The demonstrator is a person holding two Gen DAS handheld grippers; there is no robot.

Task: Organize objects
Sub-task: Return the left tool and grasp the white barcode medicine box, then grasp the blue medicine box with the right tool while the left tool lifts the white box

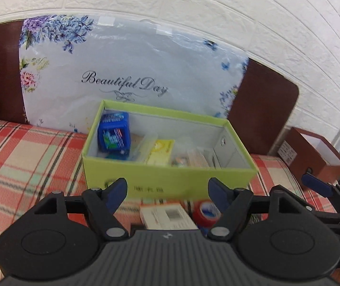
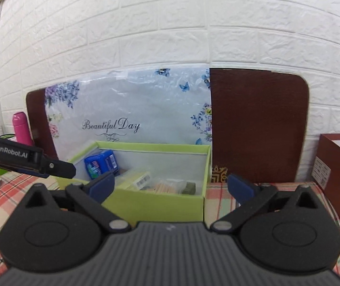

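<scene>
A lime green open box (image 1: 170,178) stands on the plaid tablecloth, also in the right wrist view (image 2: 160,205). Inside lie a blue packet (image 1: 114,134), a yellow packet (image 1: 161,151) and clear-wrapped small items (image 1: 193,158). A white carton (image 1: 167,215) and a red round tin (image 1: 206,213) lie on the cloth in front of the box. My left gripper (image 1: 168,191) is open and empty just above them. My right gripper (image 2: 171,187) is open and empty in front of the box's right corner.
A floral "Beautiful Day" bag (image 1: 131,71) leans on a brown board (image 2: 260,124) behind the box. A brown box (image 2: 336,174) stands at the right. A pink bottle (image 2: 21,128) stands at the far left. White brick wall behind.
</scene>
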